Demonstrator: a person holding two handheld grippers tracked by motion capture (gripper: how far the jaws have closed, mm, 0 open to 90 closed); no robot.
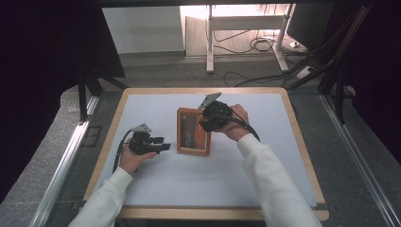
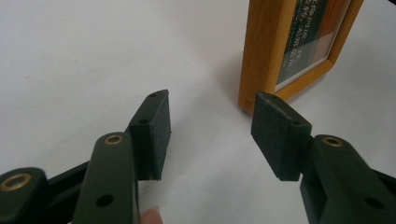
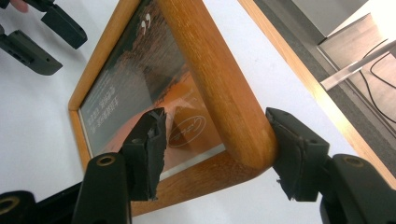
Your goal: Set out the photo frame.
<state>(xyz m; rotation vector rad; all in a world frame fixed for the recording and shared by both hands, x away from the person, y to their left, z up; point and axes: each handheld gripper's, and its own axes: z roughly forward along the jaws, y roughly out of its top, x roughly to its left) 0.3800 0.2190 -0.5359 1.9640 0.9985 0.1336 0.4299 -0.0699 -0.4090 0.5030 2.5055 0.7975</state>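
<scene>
Only obstacle on the worktop (image 1: pixel 156 182) is the wooden picture frame (image 1: pixel 193 132) mid-surface. Left gripper (image 1: pixel 163 147) just beside its left edge, jaws spread, bare gap between. Right gripper (image 1: pixel 205 124) straddles the frame's far right corner. Front, left and right worktop areas free.

We seem to be in a lab or office test space. A white-topped table (image 1: pixel 156 184) sits between dark curtains (image 1: pixel 42 71), and beyond it we see grey carpet (image 1: pixel 189 75), loose cables (image 1: pixel 257 45) and a monitor (image 1: pixel 309 21).
</scene>
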